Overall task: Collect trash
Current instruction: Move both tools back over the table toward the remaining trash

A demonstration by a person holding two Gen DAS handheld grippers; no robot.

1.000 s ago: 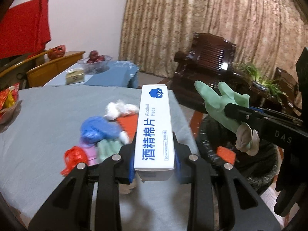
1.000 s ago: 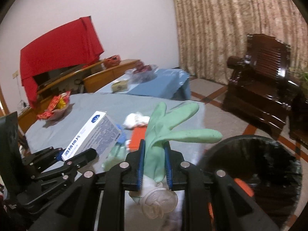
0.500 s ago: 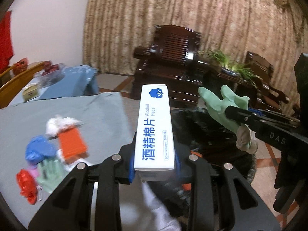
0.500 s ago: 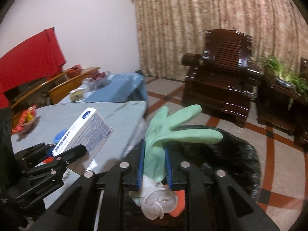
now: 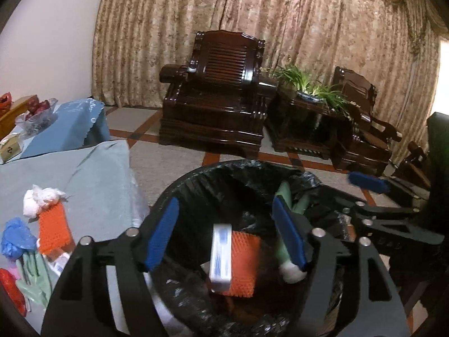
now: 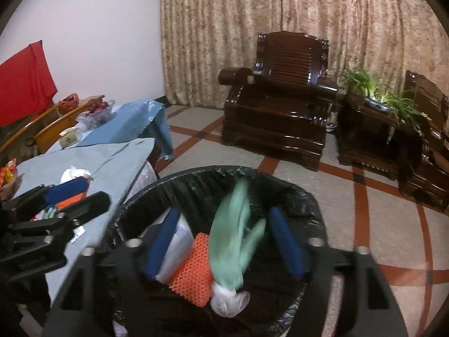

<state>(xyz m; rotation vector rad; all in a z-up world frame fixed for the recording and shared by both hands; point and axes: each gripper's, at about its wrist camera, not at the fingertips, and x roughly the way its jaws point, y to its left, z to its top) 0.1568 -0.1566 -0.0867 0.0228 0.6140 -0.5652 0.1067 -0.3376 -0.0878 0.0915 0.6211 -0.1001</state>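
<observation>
Left wrist view: the left gripper (image 5: 224, 234) hung spread above the black-lined bin (image 5: 193, 179), the white box (image 5: 221, 255) inside on an orange pad (image 5: 242, 264). Right wrist view: the right gripper (image 6: 224, 241) gaped empty, the green glove (image 6: 231, 241) blurred inside the bin

My matte black plastic left gripper (image 5: 226, 234) and right gripper (image 6: 226, 243) carried blue rubber pads (image 5: 161, 234) and silver screws (image 5: 318, 232).

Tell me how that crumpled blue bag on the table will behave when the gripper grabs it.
The blue bag looks like thin plastic, so it is probably very light and floppy. Being bunched up, it should squash between the fingers and may trail or slip.
</observation>
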